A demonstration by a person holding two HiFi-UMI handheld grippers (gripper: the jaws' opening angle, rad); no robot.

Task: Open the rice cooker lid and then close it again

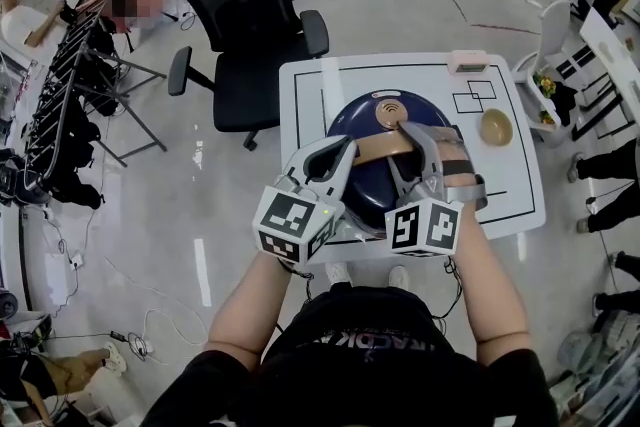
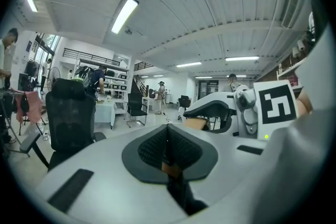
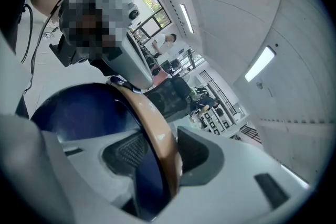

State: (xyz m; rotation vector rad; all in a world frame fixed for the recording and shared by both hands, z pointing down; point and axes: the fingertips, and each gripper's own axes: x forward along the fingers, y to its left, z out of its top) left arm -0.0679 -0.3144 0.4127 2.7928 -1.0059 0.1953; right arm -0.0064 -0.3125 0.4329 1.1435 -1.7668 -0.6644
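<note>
A dark blue rice cooker (image 1: pixel 372 183) with its lid down stands on the white table (image 1: pixel 308 85). A tan handle (image 1: pixel 385 147) arches across the lid. My left gripper (image 1: pixel 349 146) is shut, its tip at the handle's left end; in the left gripper view the pads (image 2: pixel 157 147) meet with only a tan sliver showing below them. My right gripper (image 1: pixel 409 129) straddles the handle's right part. In the right gripper view the tan handle (image 3: pixel 157 126) runs between the jaws, close to one pad, while blue lid (image 3: pixel 79 113) shows in the gap to the other pad (image 3: pixel 128 149).
A tan bowl (image 1: pixel 496 126) and a pink box (image 1: pixel 467 61) sit on the table's right side. A black office chair (image 1: pixel 250 5) stands just beyond the table's far left edge. Dark racks (image 1: pixel 60 115) line the left of the room.
</note>
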